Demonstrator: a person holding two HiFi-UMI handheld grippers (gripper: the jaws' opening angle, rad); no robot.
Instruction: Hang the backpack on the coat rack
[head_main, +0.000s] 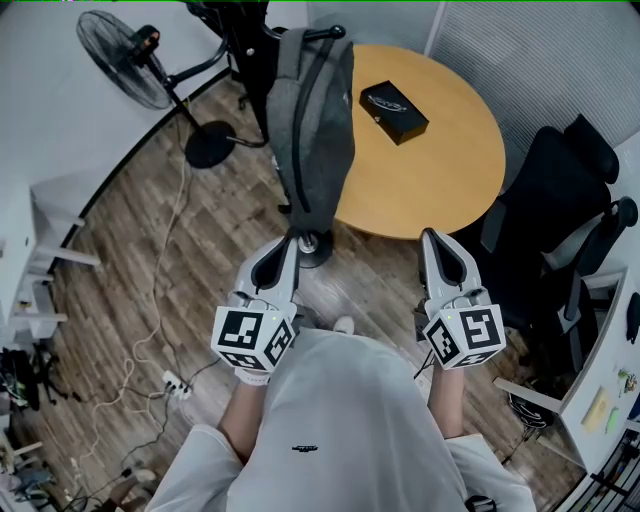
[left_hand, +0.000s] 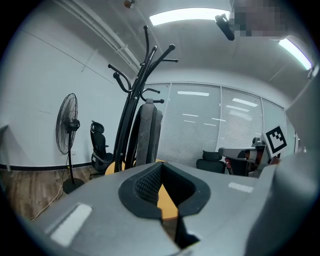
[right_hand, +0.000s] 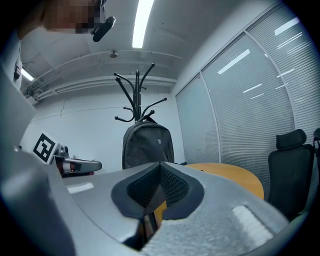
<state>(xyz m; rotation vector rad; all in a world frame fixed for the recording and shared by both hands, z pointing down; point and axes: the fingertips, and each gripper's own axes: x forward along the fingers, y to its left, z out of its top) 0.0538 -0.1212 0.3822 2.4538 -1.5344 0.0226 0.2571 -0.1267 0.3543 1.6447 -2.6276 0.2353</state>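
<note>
Looks basically done: coat rack (right_hand: 137, 95) sits upper centre, grey backpack (head_main: 312, 120) hanging off it. Left gripper (head_main: 290, 245) and right gripper (head_main: 430, 240), lower middle, are both closed on nothing. Next move's probably just backing off.

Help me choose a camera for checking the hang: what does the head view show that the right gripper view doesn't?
Only the head view: the black box on the round table, the standing fan, and the base of the coat rack. Only the right gripper view: the ceiling light and the hooks fanned out above the backpack. Both: the grey backpack hanging on the rack beside the table.
</note>
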